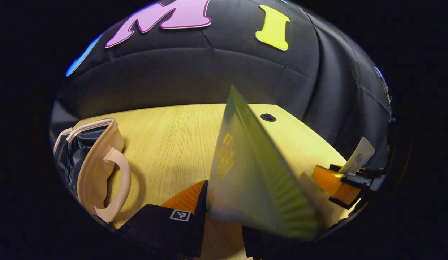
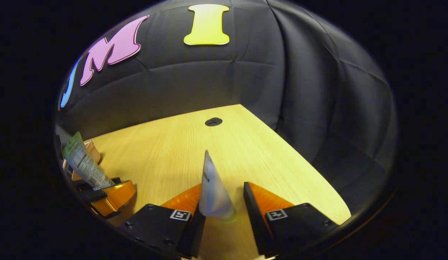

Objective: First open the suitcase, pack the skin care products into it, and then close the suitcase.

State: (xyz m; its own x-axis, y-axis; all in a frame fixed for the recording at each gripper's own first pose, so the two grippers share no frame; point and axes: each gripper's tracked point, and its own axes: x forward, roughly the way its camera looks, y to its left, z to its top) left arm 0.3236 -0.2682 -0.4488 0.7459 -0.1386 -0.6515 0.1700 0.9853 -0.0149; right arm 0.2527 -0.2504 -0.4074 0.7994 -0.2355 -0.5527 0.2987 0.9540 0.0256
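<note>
Left claw [image 1: 224, 216]: in the left gripper view it holds a pale green flattened plastic tube [image 1: 253, 173] with yellow print, crimped end up and tilted; one finger lies against the tube's left side, the other is hidden behind the tube, so a two-sided pinch cannot be confirmed. In the right gripper view this claw sits far left, carrying the same tube.
Right claw [image 2: 221, 213]: in the right gripper view a small white-grey squeeze tube [image 2: 214, 191] stands between its fingers, touching the left one; a gap shows beside the right finger. In the left gripper view this claw appears at the far right, with the white tube sticking up from it.
Suitcase: a small pale pink case [image 1: 97, 166] with a curved handle and dark lining lies open at the left of the light wooden desk [image 1: 166, 144], well apart from both tubes.
Desk: a round dark cable hole [image 2: 213, 121] near its far edge.
</note>
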